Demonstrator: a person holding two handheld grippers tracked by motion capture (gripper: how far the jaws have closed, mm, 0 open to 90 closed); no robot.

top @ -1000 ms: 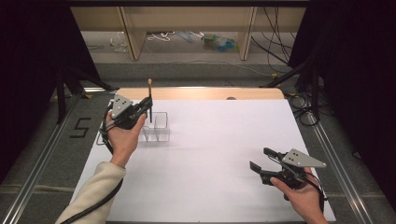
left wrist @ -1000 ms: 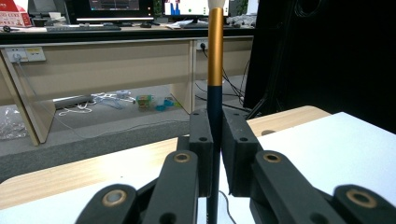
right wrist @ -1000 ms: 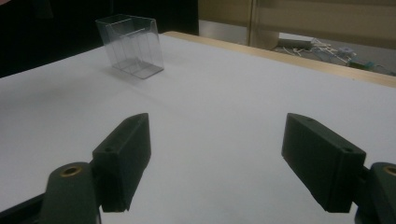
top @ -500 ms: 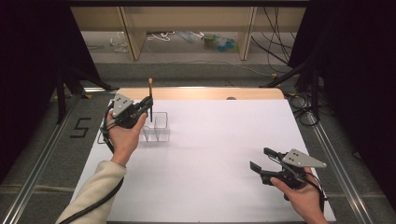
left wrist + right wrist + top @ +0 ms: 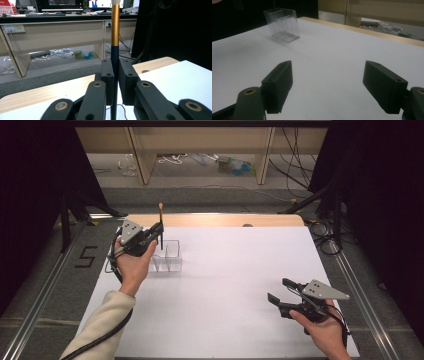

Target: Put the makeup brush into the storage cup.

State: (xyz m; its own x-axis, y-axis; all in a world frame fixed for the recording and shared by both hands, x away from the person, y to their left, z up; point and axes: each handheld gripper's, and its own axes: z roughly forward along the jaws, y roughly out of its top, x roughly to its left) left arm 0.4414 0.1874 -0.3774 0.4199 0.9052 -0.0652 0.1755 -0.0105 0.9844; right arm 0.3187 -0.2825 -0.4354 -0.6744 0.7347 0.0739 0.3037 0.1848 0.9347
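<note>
Brush (image 5: 115,30) upright, pinched by left gripper (image 5: 115,82) jaws, tip cut off above; right gripper (image 5: 328,85) jaws wide, empty.

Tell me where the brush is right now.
In the high view the brush stands upright at the table's far left, clamped in the left gripper directly above the clear plastic box.

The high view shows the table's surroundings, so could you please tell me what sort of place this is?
Probably an office or lab set up for recording: a white-covered table flanked by black curtains, desks with monitors beyond, and loose cables on the floor.
</note>
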